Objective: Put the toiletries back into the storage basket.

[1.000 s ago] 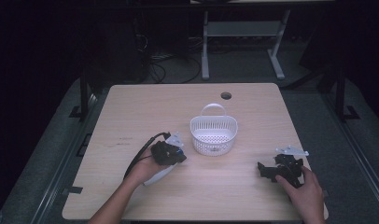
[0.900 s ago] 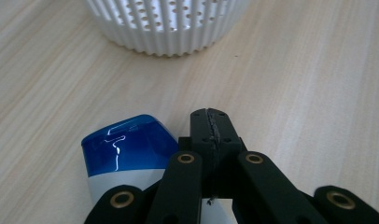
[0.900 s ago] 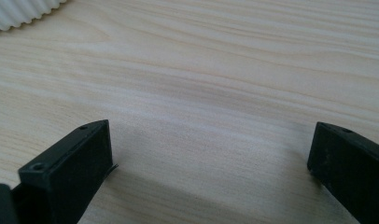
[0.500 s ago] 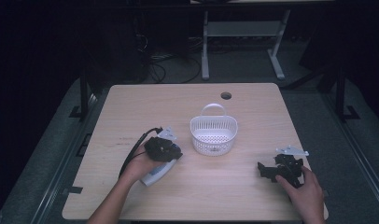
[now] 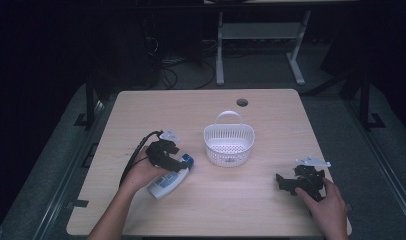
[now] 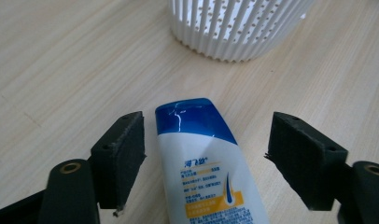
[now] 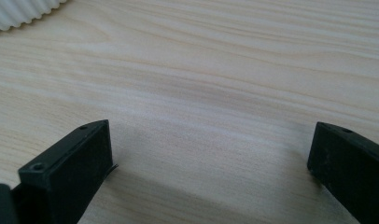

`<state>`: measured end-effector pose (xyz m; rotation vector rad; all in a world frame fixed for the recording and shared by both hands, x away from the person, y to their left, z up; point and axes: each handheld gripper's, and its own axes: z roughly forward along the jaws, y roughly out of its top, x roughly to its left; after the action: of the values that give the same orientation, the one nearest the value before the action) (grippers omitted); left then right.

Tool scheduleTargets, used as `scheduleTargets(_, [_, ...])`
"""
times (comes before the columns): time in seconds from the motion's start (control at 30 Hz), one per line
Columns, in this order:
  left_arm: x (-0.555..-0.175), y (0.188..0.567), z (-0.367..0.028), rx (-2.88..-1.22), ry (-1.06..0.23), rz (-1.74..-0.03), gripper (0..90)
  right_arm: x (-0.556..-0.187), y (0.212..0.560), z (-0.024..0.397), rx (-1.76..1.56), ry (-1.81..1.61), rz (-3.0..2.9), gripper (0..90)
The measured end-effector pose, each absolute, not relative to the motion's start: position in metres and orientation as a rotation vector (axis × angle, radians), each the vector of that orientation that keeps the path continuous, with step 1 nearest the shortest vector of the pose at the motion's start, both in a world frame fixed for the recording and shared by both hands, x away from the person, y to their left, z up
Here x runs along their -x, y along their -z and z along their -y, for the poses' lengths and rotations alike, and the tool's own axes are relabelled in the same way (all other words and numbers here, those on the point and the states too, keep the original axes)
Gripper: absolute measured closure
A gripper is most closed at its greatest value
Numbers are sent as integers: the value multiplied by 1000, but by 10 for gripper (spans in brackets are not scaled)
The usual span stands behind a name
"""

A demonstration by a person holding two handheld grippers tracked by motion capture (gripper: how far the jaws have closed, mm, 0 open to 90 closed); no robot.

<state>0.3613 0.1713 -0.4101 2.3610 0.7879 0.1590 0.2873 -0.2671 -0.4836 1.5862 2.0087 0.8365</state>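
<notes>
Your left gripper [image 6: 204, 158] has jaws apart w/ shampoo bottle [image 6: 204, 163] between, lower centre of frame, nearer the left-hand jaw; basket [image 6: 239, 25] up top.

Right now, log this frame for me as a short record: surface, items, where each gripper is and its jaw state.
surface: wooden table
items: white basket, upright near the middle; bottle, white with blue cap, lying flat
left gripper: open, jaws on either side of the bottle's cap end, not closed on it
right gripper: open, low over bare wood, nothing between the jaws
basket contents: cannot tell
</notes>
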Motion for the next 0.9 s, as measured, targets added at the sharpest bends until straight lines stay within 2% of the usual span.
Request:
scheduleTargets(0.13, [-367,416,-169,-2393,-127,-828,222,-287,484,267,-1587,-836,-2009,0])
scheduleTargets(0.33, [-373,425,-167,-2436,-149,-877,182,-287,484,267,-1586,-837,-2009,0])
scheduleTargets(0.9, [-372,443,-149,-2514,-129,-920,174,-287,484,267,-1586,-836,-2009,0])
